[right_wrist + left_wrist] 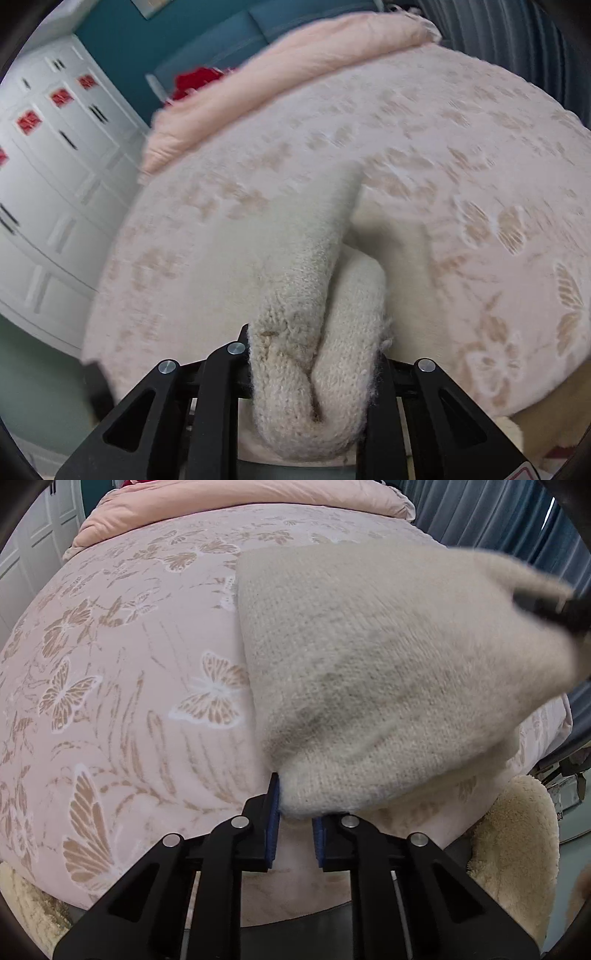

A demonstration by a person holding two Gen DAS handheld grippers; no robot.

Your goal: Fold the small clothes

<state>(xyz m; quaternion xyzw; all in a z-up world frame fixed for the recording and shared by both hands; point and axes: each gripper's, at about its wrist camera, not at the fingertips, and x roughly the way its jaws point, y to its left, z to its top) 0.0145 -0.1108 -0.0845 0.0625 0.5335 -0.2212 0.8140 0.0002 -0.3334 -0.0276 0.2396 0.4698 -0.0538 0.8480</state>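
My left claw (295, 812) pinches one corner of the cream knit garment (369, 672), raised over the bed (110, 701). My right claw (314, 376) is clenched on a bunched handful. I judge this mid-fold; next I carry both corners across and lay them level.

Right gripper (554, 605), right edge of left wrist view: motion-blurred, cut by frame, jaw state unreadable. Knit garment (369, 672) covers bedspread (129, 664) beneath. Right wrist view: garment (317, 369) bunched over fingertips, pads hidden; bedspread (424, 147) pattern smeared; red shapes on cabinet (55, 166), upper left, illegible
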